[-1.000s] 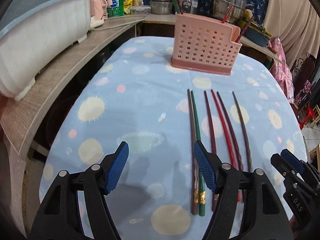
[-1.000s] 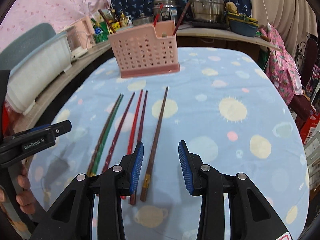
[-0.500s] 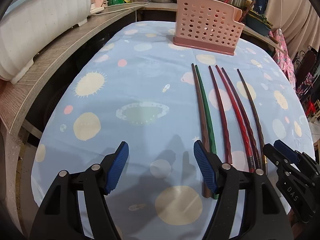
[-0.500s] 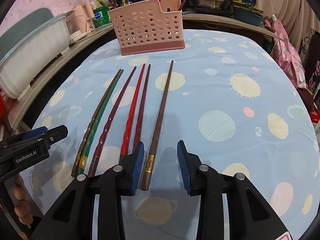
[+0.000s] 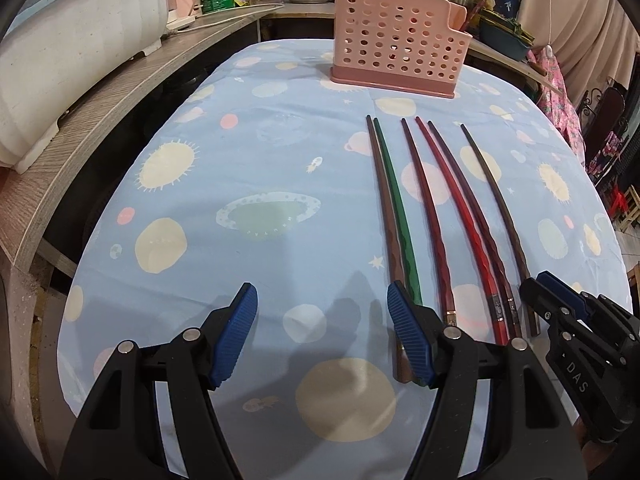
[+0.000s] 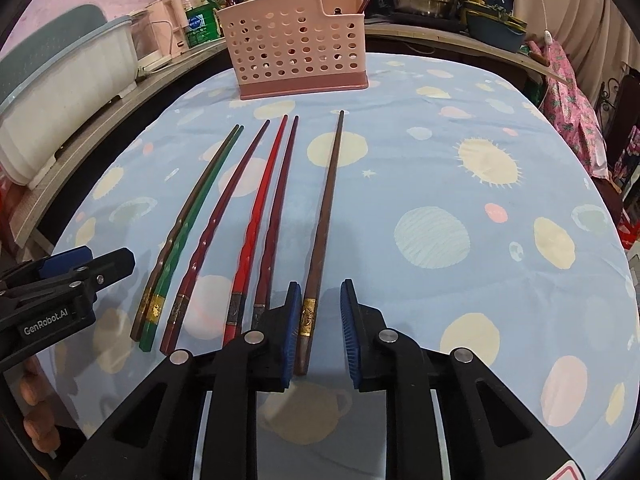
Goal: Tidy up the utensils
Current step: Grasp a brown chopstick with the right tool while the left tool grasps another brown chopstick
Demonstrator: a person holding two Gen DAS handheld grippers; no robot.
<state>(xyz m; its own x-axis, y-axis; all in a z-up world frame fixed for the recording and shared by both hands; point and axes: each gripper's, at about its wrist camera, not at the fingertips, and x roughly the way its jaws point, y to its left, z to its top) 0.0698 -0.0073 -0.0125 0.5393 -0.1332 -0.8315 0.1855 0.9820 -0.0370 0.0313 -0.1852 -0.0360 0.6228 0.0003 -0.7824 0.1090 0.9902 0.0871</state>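
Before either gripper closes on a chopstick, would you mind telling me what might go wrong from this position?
1. The right gripper straddles the lone brown chopstick near its butt end; gripped that far back, it may droop or swing.
2. The left gripper's right finger sits over the touching brown and green chopsticks, so closing might nudge or catch both.
3. The two grippers are close together, so they could bump.
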